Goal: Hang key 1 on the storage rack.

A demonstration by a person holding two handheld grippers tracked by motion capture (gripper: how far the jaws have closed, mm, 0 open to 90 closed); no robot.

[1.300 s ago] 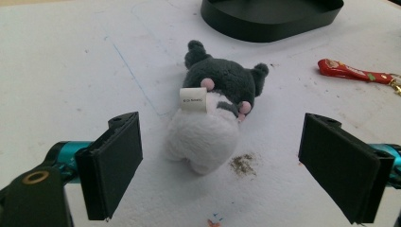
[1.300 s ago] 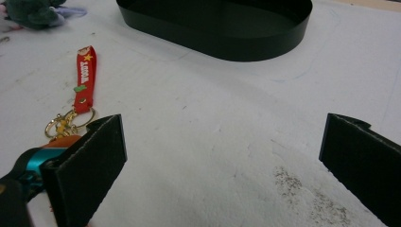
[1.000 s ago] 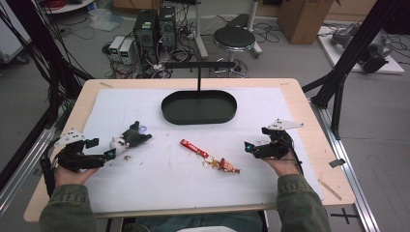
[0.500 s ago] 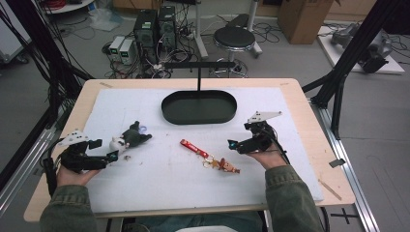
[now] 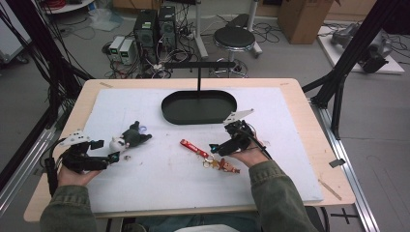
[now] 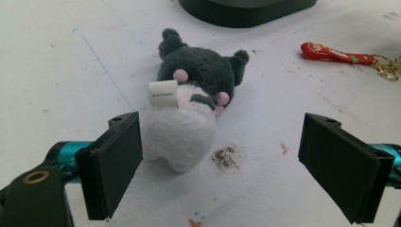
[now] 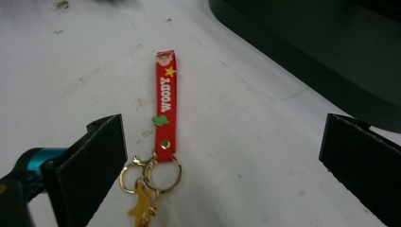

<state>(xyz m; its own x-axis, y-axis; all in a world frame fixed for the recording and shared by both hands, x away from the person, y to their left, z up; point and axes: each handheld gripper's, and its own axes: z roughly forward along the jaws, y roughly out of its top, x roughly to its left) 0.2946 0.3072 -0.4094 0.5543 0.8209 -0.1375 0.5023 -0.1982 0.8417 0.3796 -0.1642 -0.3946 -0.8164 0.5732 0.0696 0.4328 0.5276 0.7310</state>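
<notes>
High view: keychain strap (image 5: 191,146) runs diagonally, rings nearest.

Right gripper (image 5: 216,147) moved left across mat, from near right edge to keychain (image 5: 209,156). Its hand, earlier well apart from keychain, now just beside it, wrist over charm end. Grey plate on gripper, earlier clear of tray (image 5: 170,109), now near tray's lower right rim. In right gripper view, jaws stand wide, red strap (image 7: 165,101) between them, gold rings (image 7: 150,174) close by left pad (image 7: 99,156), neither pad touching strap.
</notes>
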